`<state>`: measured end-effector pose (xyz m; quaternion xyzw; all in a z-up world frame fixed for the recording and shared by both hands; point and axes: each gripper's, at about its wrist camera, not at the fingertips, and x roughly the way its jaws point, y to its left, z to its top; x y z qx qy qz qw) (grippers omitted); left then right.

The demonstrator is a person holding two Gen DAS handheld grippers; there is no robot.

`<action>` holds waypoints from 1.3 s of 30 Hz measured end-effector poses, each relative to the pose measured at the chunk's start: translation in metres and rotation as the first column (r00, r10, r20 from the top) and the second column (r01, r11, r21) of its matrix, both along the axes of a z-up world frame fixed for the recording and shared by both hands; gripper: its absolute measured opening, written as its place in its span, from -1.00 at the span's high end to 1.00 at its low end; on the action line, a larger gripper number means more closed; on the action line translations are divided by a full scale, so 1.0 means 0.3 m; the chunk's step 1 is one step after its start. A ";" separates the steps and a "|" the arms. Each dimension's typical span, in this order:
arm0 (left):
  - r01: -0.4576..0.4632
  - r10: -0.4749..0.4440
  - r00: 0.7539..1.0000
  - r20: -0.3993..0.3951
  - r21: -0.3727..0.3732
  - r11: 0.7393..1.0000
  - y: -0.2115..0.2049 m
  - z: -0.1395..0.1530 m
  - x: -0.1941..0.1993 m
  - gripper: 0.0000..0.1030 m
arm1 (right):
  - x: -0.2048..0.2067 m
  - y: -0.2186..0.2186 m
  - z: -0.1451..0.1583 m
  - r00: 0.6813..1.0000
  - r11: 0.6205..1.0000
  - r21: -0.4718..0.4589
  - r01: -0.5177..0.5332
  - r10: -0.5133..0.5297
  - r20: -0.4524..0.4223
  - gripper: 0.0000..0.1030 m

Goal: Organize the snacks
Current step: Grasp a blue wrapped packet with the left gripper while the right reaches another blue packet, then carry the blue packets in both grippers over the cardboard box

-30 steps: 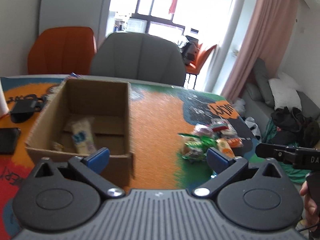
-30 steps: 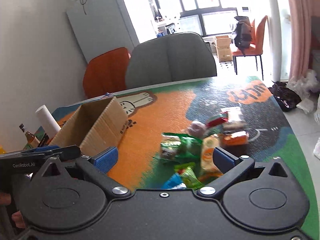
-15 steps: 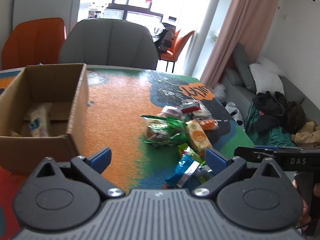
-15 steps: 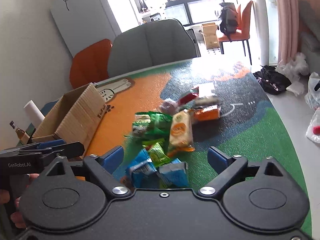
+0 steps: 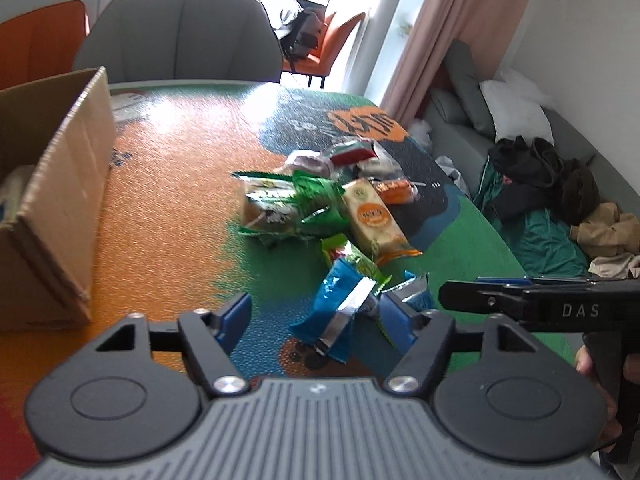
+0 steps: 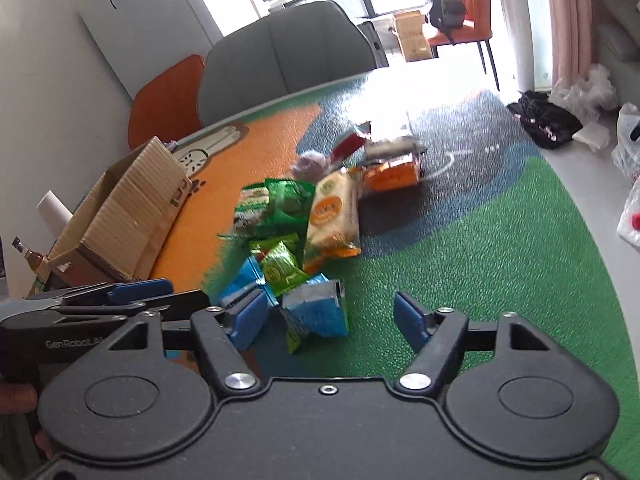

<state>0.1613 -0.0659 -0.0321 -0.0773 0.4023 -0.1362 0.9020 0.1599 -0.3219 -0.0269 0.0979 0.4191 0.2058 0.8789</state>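
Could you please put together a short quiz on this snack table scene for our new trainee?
1. True or false: the cardboard box stands apart from the snack pile.
2. Which packet lies between the right gripper's closing jaws? A) orange packet B) blue packet C) none
3. Fill in: the cream packet with the orange circle lies beside the ____ bag.

Key: 1 true. 2 B, the blue packet, not yet pinched. 3 green.
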 end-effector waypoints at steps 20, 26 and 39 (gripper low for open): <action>0.061 -0.061 0.997 -0.037 -0.008 0.998 -0.057 -0.087 0.059 0.46 | 0.035 0.034 -0.052 0.999 1.000 -0.002 -0.025 0.025 -0.048 -0.26; 0.039 -0.039 0.999 -0.003 -0.007 0.999 -0.015 -0.049 0.025 0.47 | 0.035 0.076 -0.062 0.997 0.999 -0.007 -0.053 0.052 -0.054 -0.14; -0.022 0.022 0.998 0.060 -0.001 1.000 0.080 0.046 -0.045 0.47 | 0.018 0.138 -0.016 0.997 0.997 -0.014 -0.073 0.073 0.016 0.61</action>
